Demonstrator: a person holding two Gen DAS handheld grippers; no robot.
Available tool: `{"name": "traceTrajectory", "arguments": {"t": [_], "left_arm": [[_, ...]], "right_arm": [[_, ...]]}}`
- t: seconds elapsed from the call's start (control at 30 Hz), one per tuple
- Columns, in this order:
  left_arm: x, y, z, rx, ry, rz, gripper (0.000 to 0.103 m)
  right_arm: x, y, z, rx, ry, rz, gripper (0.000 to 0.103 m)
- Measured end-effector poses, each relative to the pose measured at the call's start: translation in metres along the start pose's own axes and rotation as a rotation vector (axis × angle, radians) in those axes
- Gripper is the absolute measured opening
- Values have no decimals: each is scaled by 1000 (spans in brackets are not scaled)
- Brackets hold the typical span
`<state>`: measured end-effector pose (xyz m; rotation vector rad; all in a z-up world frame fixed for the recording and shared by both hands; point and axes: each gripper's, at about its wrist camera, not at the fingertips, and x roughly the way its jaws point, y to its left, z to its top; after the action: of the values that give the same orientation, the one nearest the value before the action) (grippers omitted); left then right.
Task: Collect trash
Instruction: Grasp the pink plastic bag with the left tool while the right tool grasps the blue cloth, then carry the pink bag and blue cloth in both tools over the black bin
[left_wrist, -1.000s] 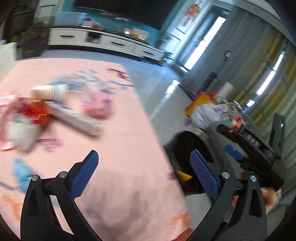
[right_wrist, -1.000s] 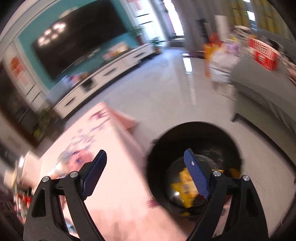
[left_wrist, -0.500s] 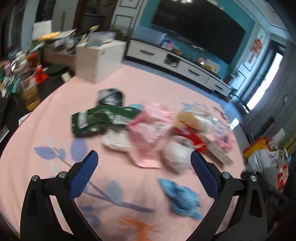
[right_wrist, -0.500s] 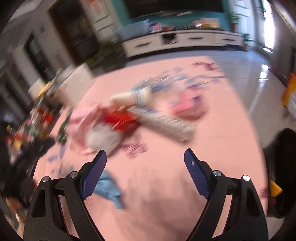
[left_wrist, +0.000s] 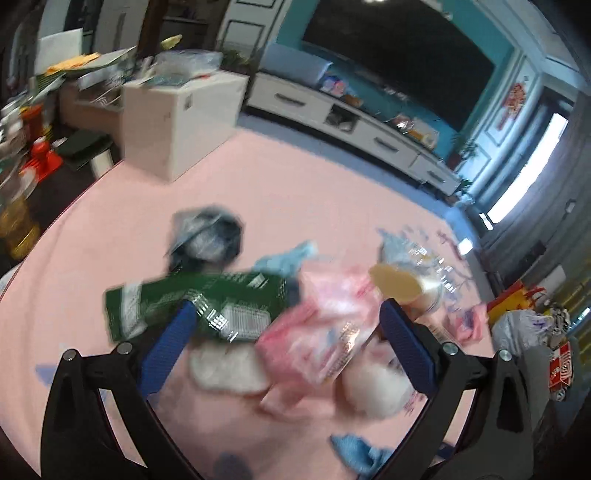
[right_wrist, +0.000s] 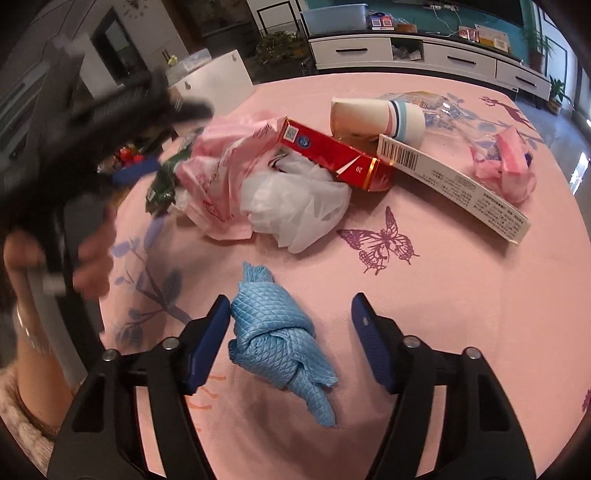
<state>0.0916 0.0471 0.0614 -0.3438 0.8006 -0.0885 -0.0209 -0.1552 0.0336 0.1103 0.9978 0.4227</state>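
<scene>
Right gripper (right_wrist: 290, 320), jaws just narrowed but not clamped, straddles crumpled blue quilted cloth (right_wrist: 280, 343). Left gripper (left_wrist: 286, 334) spread, empty, over blurred green foil wrapper (left_wrist: 192, 302), probably. Pile ahead uncollected: red carton (right_wrist: 332, 155), paper cup (right_wrist: 376, 118).

Right gripper (right_wrist: 291, 325) jaws just closing, still apart; left gripper (left_wrist: 284, 343) wide.

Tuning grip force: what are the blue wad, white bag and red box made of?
Blue wad: soft quilted cloth, probably; diamond texture, matte. White bag: thin plastic film, translucent, crinkled. Red box: glossy printed cardboard, creased end flap.
</scene>
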Motion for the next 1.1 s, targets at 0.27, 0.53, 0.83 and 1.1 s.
{"name": "traceTrajectory", "arguments": {"t": [0.27, 0.53, 0.83, 1.1], "left_arm": [[29, -5, -7, 32, 75, -13, 70], [31, -3, -23, -18, 104, -33, 40], [-10, -7, -28, -43, 55, -35, 28], [-55, -17, -36, -55, -23, -24, 28]], "right_arm": [[18, 5, -3, -25, 30, -28, 56], [17, 12, -8, -35, 34, -38, 39], [-8, -2, -3, 28, -14, -75, 33], [-29, -22, 2, 85, -62, -107, 31]]}}
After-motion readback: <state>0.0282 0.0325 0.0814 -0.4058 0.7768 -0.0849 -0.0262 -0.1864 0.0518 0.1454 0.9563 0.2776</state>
